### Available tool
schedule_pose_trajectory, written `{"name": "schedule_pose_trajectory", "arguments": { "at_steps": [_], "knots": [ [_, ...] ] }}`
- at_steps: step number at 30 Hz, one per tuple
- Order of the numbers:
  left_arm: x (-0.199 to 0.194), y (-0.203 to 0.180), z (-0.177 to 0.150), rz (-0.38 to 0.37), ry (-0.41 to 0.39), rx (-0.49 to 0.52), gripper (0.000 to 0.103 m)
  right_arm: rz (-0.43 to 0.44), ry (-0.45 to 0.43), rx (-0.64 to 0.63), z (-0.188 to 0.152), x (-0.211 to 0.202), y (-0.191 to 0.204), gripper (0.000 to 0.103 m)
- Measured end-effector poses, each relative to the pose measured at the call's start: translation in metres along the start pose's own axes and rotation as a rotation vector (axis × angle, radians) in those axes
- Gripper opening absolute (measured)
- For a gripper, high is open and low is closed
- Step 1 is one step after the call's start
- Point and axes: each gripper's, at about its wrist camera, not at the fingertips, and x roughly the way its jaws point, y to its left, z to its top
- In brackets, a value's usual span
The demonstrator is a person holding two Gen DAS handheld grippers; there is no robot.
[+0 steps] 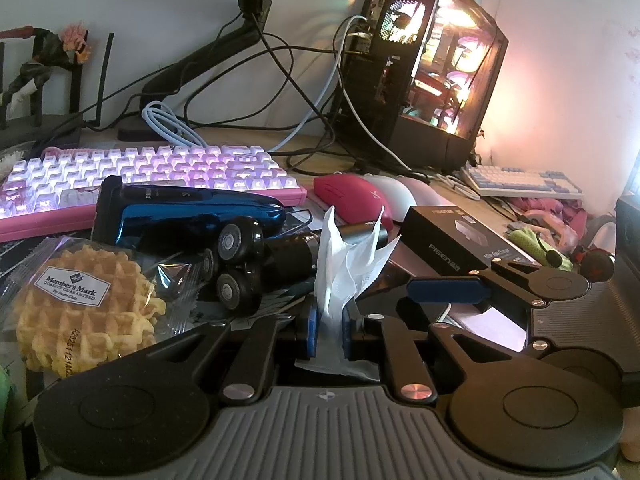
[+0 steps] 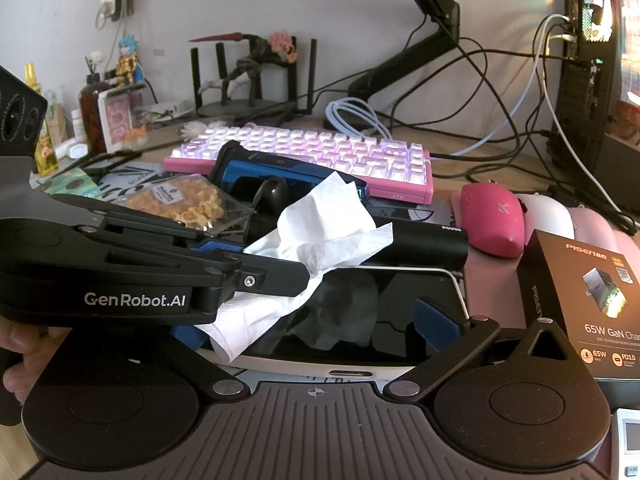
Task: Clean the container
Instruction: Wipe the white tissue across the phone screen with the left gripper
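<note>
My left gripper (image 1: pixel 329 330) is shut on a crumpled white tissue (image 1: pixel 344 264), which sticks up between its blue pads. In the right wrist view the left gripper (image 2: pixel 224 280) reaches in from the left and holds the tissue (image 2: pixel 320 228) over the dark screen of a white-edged phone (image 2: pixel 360 320). My right gripper (image 2: pixel 316 326) is shut on the phone, one blue pad (image 2: pixel 436 322) on each long edge. The right gripper also shows in the left wrist view (image 1: pixel 444 292) at the right. No container is clearly in view.
A black shaver (image 1: pixel 240 264), a blue trimmer (image 1: pixel 192 208), a wrapped waffle (image 1: pixel 80 304), a pink keyboard (image 1: pixel 152 176), a pink mouse (image 2: pixel 492 220), a black charger box (image 2: pixel 588 300) and a lit PC case (image 1: pixel 432 60) crowd the desk. Cables run behind.
</note>
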Motion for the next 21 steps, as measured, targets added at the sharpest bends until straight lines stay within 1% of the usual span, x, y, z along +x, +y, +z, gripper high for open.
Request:
{"name": "schedule_pose_trajectory", "arguments": {
  "at_steps": [11, 21],
  "knots": [
    [0.0006, -0.0017, -0.0003, -0.017, 0.005, 0.008, 0.015, 0.000, 0.000, 0.000, 0.0000, 0.0000, 0.0001, 0.103],
    [0.0007, -0.0001, -0.0002, -0.005, 0.001, -0.001, 0.015, 0.000, 0.000, 0.000, 0.0000, 0.0000, 0.0001, 0.103]
  ]
}}
